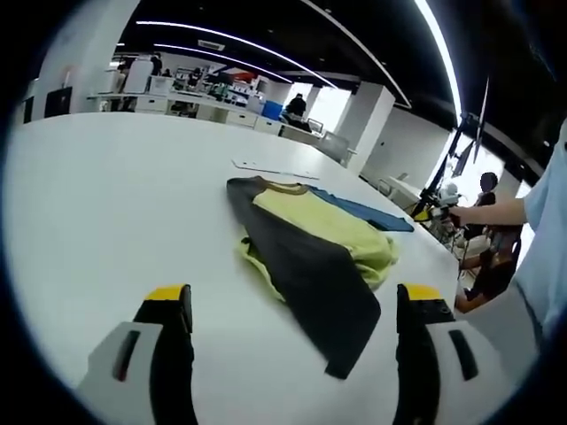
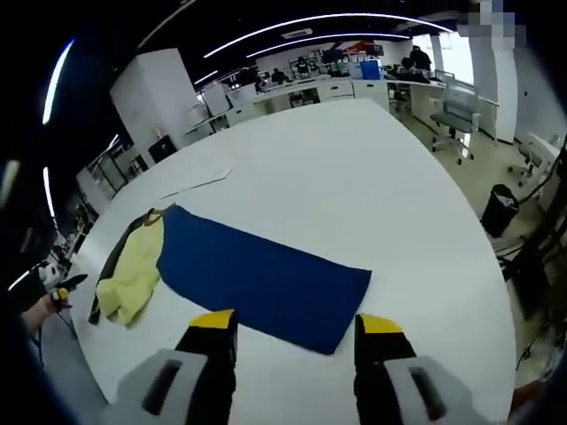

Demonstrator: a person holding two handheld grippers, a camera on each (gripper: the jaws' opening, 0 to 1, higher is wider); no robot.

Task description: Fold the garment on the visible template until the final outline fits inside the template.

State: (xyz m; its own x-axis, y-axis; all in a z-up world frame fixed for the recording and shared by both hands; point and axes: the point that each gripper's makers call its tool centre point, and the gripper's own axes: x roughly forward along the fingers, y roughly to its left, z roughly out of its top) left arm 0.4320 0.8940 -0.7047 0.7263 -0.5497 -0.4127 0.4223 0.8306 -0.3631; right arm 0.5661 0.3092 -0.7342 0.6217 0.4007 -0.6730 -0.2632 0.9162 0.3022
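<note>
A crumpled yellow garment with dark grey sleeves [image 1: 310, 257] lies on the white table [image 1: 106, 212], a dark sleeve trailing toward my left gripper [image 1: 297, 332]. That gripper stands open, short of the sleeve's end, nothing between its jaws. Behind the garment lies the flat blue template [image 1: 368, 212]. In the right gripper view the blue template [image 2: 257, 274] spreads across the table's middle, with the yellow garment [image 2: 131, 276] bunched at its left end, off the template. My right gripper [image 2: 294, 341] is open just in front of the template's near edge.
A thin white strip [image 2: 197, 186] lies on the table beyond the template. A person's arm [image 1: 496, 212] reaches in at the right. The table edge [image 2: 496, 292] drops off to the right, with a chair [image 2: 456, 119] and a bin [image 2: 498, 208] beyond. Desks stand in the background.
</note>
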